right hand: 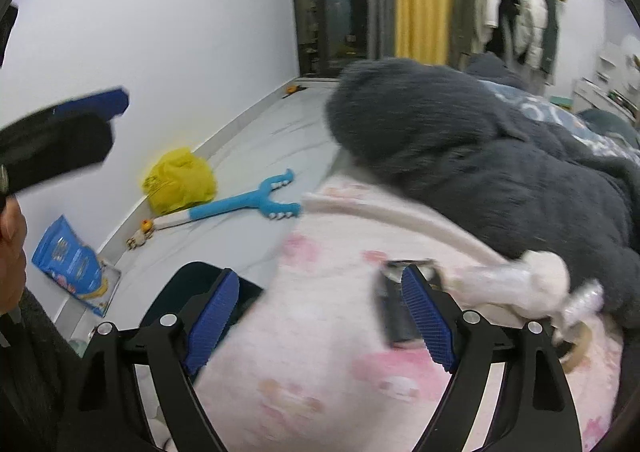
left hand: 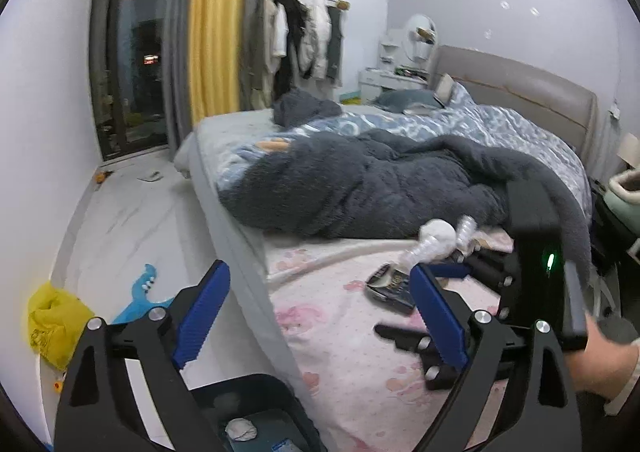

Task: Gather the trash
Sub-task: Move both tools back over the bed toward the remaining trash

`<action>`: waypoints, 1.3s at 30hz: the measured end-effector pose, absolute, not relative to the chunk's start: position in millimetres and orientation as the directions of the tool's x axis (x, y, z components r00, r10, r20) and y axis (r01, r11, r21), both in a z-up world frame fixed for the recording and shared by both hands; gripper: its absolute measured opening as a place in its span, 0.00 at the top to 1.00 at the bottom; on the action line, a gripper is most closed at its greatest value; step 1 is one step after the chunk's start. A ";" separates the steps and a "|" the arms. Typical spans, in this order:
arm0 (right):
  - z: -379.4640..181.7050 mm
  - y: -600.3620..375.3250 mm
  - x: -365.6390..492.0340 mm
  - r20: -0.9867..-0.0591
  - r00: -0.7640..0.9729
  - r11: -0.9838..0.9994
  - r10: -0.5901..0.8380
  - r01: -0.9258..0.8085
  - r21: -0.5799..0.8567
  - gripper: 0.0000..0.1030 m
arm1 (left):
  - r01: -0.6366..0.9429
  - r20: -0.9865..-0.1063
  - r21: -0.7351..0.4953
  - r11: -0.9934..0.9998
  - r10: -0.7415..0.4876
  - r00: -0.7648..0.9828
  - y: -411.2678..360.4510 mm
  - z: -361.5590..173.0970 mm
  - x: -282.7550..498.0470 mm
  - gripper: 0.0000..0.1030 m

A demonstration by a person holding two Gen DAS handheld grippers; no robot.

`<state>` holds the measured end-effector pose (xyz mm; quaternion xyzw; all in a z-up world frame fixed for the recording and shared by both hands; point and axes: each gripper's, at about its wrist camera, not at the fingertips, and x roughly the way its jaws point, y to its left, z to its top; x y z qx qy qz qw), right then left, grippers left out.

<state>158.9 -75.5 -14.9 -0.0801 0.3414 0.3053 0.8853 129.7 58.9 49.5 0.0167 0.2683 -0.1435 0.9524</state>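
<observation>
**Inspector:** State the condition of your fingers.

**Me:** My left gripper point(left hand: 320, 316) stands wide apart and holds nothing. It hangs over the bed's edge, one blue pad over the floor side and one over the pink sheet point(left hand: 344, 356). My right gripper point(right hand: 328, 316) is likewise spread wide and empty, low over the same sheet.

**Inspector:** Where is the trash?

**Me:** A dark flattened packet point(left hand: 390, 286) lies on the pink sheet. In the right wrist view it sits just beside my right-hand pad, partly hidden by it; I cannot tell whether they touch. Close behind it lie a crumpled white wad point(left hand: 438, 234) and a clear crumpled plastic piece point(left hand: 466, 230), against the dark grey fleece blanket point(left hand: 360, 188). A black bin point(left hand: 256, 396) stands on the floor at the bedside, beneath my left gripper, with a white crumpled ball point(left hand: 241, 430) inside.

**Inspector:** Any writing or brands?

**Me:** The dark packet carries gold-coloured print, but it is too blurred to read. A blue bag point(right hand: 70, 252) leaning at the wall shows printing, also illegible. The yellow plastic bag point(right hand: 180, 180) bears dark marks I cannot make out.

**Inspector:** Other items on the floor?

**Me:** A blue long-handled toy point(right hand: 256, 202) with toothed jaws lies beside the yellow bag.
</observation>
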 end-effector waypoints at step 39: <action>-48.2 -309.2 220.6 -0.636 0.609 0.866 0.473 -0.190 0.462 0.38 | 0.602 -0.681 -0.070 0.795 -0.479 0.553 -45.1 -79.7 232.9 0.05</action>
